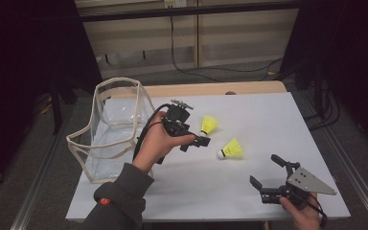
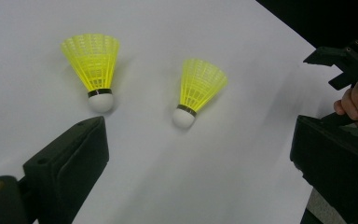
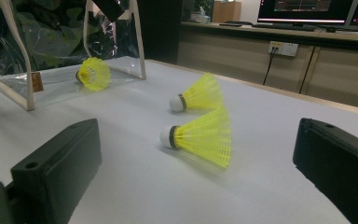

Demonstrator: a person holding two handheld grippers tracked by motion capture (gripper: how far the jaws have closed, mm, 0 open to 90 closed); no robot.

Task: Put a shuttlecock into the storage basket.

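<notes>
Two yellow shuttlecocks with white cork tips lie on the white table. One shuttlecock (image 1: 209,123) (image 2: 95,65) (image 3: 200,95) is farther back, the other shuttlecock (image 1: 232,149) (image 2: 196,91) (image 3: 200,135) nearer the front. A third yellow shuttlecock (image 3: 93,73) lies inside the clear bag (image 1: 120,81) (image 3: 137,37). My left gripper (image 1: 199,141) (image 2: 198,135) hovers open just left of the two loose ones, with nothing between its jaws. My right gripper (image 1: 263,169) (image 3: 198,133) stands open low at the front right, aimed at the nearer shuttlecock and apart from it.
The clear bag with beige trim stands open at the table's left side. The white table (image 1: 268,115) has bare room at the right and back. Cables run across the floor behind, and a dark rail lines each side.
</notes>
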